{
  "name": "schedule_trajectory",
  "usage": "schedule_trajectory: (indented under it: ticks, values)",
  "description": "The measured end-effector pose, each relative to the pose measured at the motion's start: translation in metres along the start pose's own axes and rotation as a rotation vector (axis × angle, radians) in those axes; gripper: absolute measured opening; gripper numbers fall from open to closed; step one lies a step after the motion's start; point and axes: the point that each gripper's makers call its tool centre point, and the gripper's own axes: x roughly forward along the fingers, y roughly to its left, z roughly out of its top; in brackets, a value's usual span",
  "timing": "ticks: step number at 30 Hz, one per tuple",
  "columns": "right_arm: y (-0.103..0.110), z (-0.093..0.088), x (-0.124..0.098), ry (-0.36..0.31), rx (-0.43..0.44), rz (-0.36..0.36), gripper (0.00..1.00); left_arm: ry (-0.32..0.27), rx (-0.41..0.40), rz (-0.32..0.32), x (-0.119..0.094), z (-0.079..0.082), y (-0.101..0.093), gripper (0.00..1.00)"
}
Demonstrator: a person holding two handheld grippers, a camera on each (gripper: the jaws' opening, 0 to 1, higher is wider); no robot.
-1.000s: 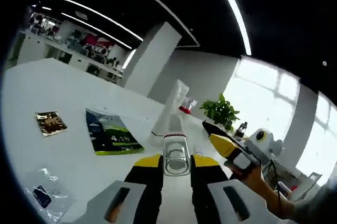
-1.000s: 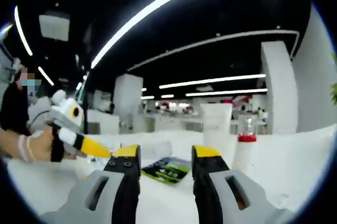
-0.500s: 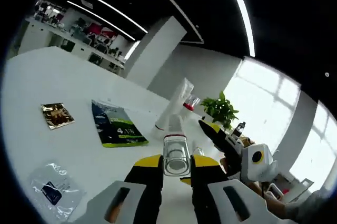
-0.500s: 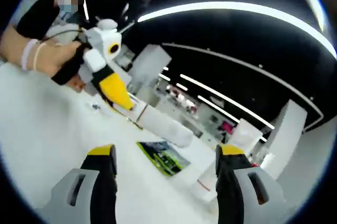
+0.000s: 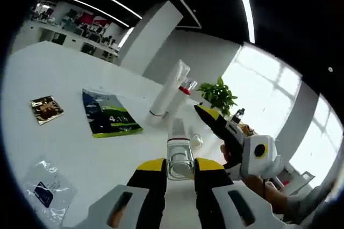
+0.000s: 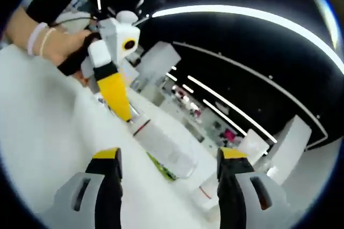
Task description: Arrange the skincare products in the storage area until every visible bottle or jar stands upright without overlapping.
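On the white bench (image 5: 64,148), going from left to right in the left gripper view, lie a clear plastic bag with a dark blue patch (image 5: 44,192), a small brown shiny packet (image 5: 46,109), and a flat dark blue and green pouch (image 5: 108,120). Past the pouch stands a tall white tube with a red band (image 5: 167,93), leaning a little. A green potted plant (image 5: 217,95) sits farther back.

The left gripper (image 5: 179,169) has its yellow-tipped jaws squeezed on a clear frosted bottle (image 5: 179,151), which points away from the camera, above the bench. The right gripper (image 5: 226,132) comes in from the right, held by a hand (image 5: 269,197).

In the right gripper view, the right gripper (image 6: 167,160) has its jaws wide apart with nothing between them. The clear frosted bottle (image 6: 164,148) hangs just ahead of them, held at one end by the left gripper (image 6: 115,92).
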Motion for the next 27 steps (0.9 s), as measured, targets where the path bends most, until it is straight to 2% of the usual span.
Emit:
schedule_trajectory:
  ticks: [4, 7, 10, 15, 21, 27]
  values:
    - [0.002, 0.001, 0.000, 0.011, -0.015, 0.009, 0.65, 0.023, 0.001, -0.030, 0.002, -0.006, -0.005, 0.19]
    - [0.004, -0.004, 0.001, 0.052, -0.028, 0.020, 0.60, 0.024, 0.006, -0.036, 0.001, -0.005, -0.007, 0.19]
    - [0.006, -0.002, 0.000, 0.047, -0.029, 0.020, 0.58, 0.025, 0.016, -0.053, 0.001, -0.005, -0.010, 0.19]
    - [0.011, -0.004, 0.001, 0.068, -0.072, 0.029, 0.54, 0.040, 0.071, -0.025, 0.004, -0.012, -0.012, 0.19]
    - [0.022, -0.003, -0.005, 0.105, -0.117, 0.046, 0.50, 0.039, 0.094, -0.051, 0.005, -0.011, -0.014, 0.19]
    - [0.024, -0.001, -0.010, 0.123, -0.110, 0.049, 0.38, 0.032, 0.113, -0.058, 0.008, -0.012, -0.018, 0.19]
